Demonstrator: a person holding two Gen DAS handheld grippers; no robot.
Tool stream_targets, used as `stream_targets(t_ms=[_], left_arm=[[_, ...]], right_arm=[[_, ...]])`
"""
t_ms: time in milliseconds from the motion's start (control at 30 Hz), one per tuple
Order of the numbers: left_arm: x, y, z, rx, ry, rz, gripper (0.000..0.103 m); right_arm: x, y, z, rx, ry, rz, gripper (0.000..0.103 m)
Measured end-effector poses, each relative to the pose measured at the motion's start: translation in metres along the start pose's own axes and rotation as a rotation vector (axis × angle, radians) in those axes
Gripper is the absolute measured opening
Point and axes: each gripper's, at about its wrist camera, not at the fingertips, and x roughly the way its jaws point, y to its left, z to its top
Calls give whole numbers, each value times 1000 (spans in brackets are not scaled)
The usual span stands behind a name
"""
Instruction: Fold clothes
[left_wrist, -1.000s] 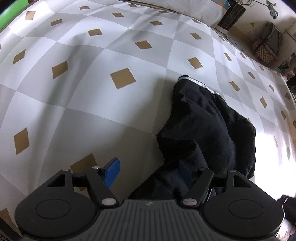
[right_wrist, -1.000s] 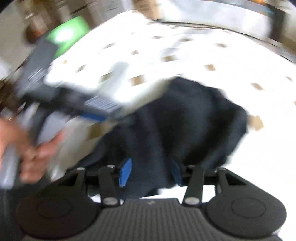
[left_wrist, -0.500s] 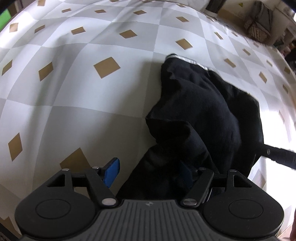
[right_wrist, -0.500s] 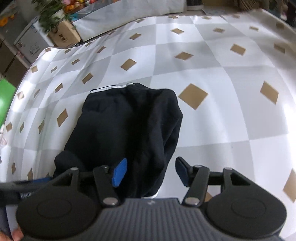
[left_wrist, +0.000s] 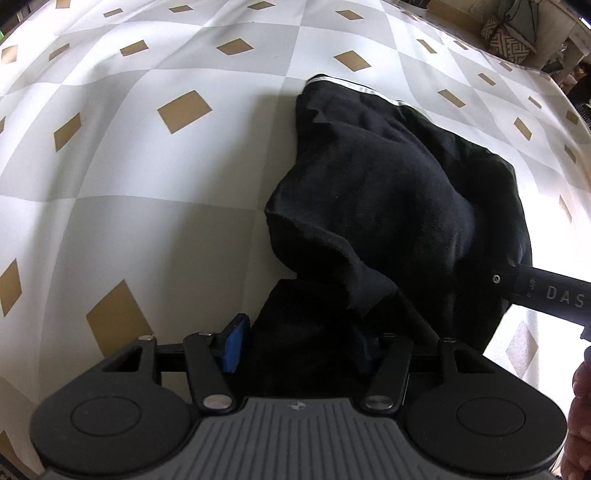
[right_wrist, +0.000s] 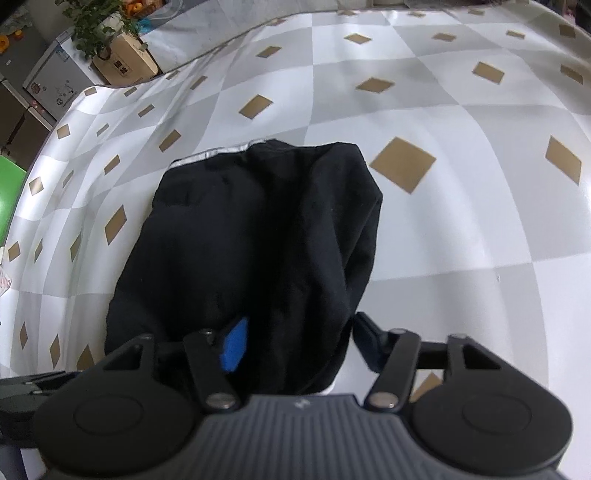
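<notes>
A black garment with a white-striped waistband lies crumpled on the checked tablecloth. My left gripper is open at the garment's near left end, and a fold of cloth lies between its blue pads. In the right wrist view the same garment stretches away with its waistband at the far end. My right gripper is open at the near right end, with cloth bunched between its fingers. The right gripper's body reaches in from the right in the left wrist view.
The tablecloth is grey and white with tan diamonds. Beyond its far edge stand a cardboard box with a plant and a patterned bag. A green object sits off the left edge. A hand shows at lower right.
Both grippers have moved closer to the garment, so its near edge now lies between their fingers. The right wrist view has gone from blurred swinging to steady over the cloth.
</notes>
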Motion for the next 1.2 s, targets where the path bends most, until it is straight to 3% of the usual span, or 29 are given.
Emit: stream_targets(t_ms=[100,200,633,900,1033,1100,1200], left_arm=[[1,-7,0,7,2,-8,54],[2,-13,-1,11,5,-17,53],[3,-59,-2,97,-10,-64,53],[-4,-66,2,109,-26,-84,54],[-5,-58,3,84,-25,-80,56],[-5,-56,4,78,-24,-82,56],[-5,-54,4,75,-22,-81,57]], right_arm=[[-3,0,2,-5,-27,-20,24],[-8,-4,6,10,-55,-25,18],[-32,-34,21,90,-111,-87,16],[-39,-39,27,108,-128,-55,17],[-38,-41,28,126,-128,-44,24],[-37,-42,28,127,-132,-34,39],[-35,-43,28,137,-132,-36,47]])
